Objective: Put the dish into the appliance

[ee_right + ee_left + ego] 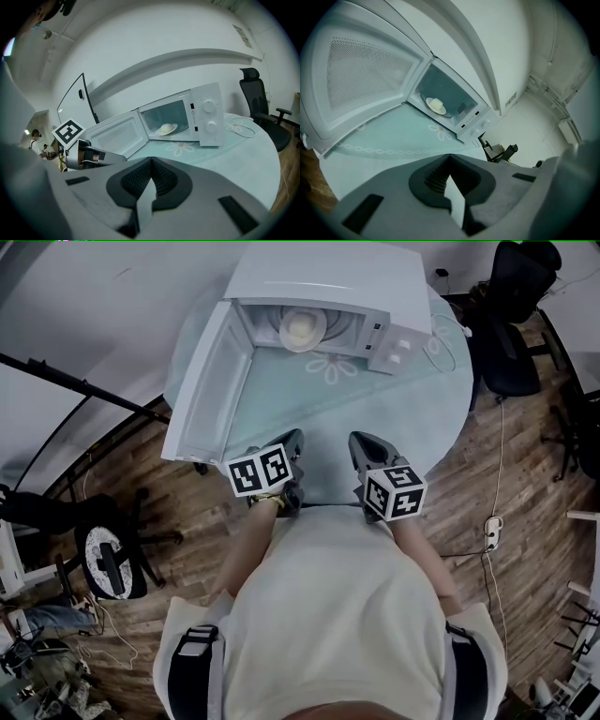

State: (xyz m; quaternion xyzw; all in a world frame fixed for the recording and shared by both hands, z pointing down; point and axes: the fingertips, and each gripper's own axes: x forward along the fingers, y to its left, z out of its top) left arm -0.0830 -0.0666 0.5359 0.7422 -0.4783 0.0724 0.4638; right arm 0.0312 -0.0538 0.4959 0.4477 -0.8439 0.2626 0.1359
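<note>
White microwave [328, 282] at 12 o'clock in the head view, standing on a round pale-green glass table [375, 418], its door [211, 381] swung wide toward 9 o'clock. Cream dish [302, 329] inside the cavity, resting on the oven floor. Left gripper [290, 439] and right gripper [362, 441] side by side at the table's near edge, close in front of the person's pale shirt [337, 606] — noses aimed at 12 o'clock, well apart from the oven. Black office chair [511, 324] at 2 o'clock on the wood floor [525, 484].

Left gripper view: jaws pressed together at 6 o'clock, nothing between them. Dish [436, 105] just left of centre, inside the open microwave [476, 123]. Door [361, 79] spread across 9 to 10 o'clock, with the green tabletop [393, 136] running up to it.

Right gripper view: jaws clenched too, and empty. Microwave [208, 112] at 1 o'clock, dish [166, 128] within its cavity, door [117, 133] lying open toward 9 o'clock. Left gripper [119, 158] at 9 o'clock, low beside the door. Office chair [255, 98] at 3 o'clock — white cable [241, 126] looped on the table just right of the oven.
</note>
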